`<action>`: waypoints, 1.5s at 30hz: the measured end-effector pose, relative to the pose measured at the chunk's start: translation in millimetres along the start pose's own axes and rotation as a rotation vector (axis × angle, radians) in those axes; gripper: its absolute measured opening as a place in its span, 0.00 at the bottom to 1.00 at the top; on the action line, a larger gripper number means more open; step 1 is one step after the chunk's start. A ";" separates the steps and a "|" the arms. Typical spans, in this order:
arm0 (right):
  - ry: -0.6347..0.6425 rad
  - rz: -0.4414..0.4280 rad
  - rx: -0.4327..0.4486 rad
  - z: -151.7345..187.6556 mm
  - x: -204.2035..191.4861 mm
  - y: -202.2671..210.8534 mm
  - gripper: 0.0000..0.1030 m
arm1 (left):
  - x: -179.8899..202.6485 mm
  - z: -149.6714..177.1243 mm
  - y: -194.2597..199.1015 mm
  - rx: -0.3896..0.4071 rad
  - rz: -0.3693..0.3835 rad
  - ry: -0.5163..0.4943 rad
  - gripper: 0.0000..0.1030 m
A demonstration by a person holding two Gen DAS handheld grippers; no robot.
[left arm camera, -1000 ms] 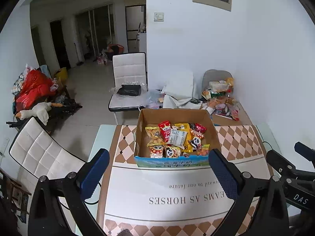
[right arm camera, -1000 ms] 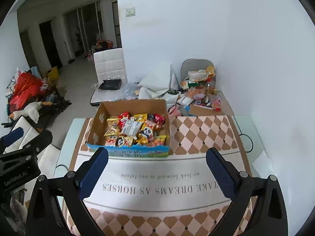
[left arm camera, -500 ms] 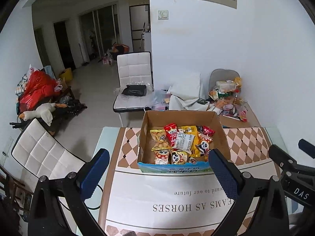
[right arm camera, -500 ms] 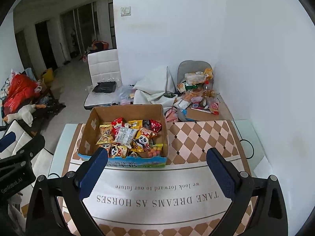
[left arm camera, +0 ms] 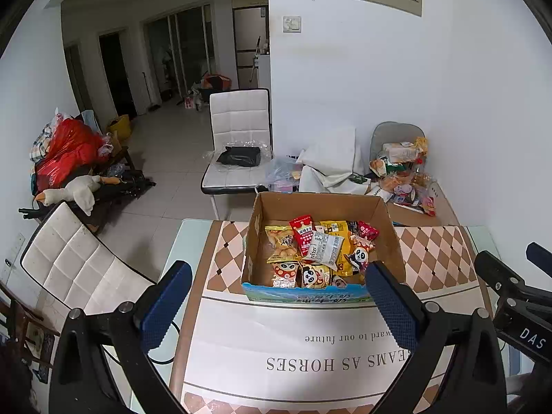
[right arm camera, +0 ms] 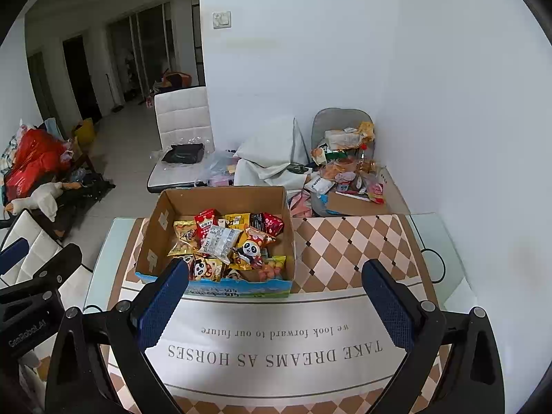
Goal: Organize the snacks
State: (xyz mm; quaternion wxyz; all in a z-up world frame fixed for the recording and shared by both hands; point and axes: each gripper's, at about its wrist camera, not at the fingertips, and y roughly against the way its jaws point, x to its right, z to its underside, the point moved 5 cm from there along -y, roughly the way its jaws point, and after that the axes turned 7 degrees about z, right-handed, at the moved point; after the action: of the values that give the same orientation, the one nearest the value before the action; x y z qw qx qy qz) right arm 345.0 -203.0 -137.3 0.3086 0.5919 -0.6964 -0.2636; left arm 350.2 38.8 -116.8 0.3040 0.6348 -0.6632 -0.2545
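Note:
A brown cardboard box point(left arm camera: 390, 227) point(right arm camera: 162, 220) stands on the table, filled with several snack packets point(left arm camera: 321, 252) point(right arm camera: 224, 241) in red, yellow and white, some with panda faces. My left gripper point(left arm camera: 276, 296) is open and empty, held above the tablecloth just in front of the box. My right gripper point(right arm camera: 272, 296) is open and empty too, above the cloth in front of the box and to its right. Each gripper shows at the edge of the other's view.
A printed tablecloth point(right arm camera: 345, 241) covers a glass table point(right arm camera: 448, 276). White chairs stand at the left point(left arm camera: 69, 262) and behind the table point(left arm camera: 238, 127). A pile of snacks and bags point(right arm camera: 345, 169) sits on a low surface against the wall behind the table.
Both grippers have drawn back and risen a little, so the box sits lower and a bit smaller in both views. Nothing was picked up.

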 end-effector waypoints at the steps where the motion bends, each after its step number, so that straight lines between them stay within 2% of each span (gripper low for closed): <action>1: -0.001 0.000 0.001 -0.8 1.0 -1.1 0.99 | 0.1 0.0 0.6 0.000 0.001 -0.001 1.00; 45: 0.010 -0.017 -0.002 0.9 -0.7 11.9 0.99 | 1.5 -1.0 1.6 0.000 0.005 -0.019 1.00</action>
State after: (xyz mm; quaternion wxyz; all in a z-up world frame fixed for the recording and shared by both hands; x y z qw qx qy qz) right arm 336.5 -200.5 -129.3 0.3104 0.5987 -0.6897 -0.2637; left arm 349.8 37.5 -114.8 0.2983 0.6307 -0.6677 -0.2595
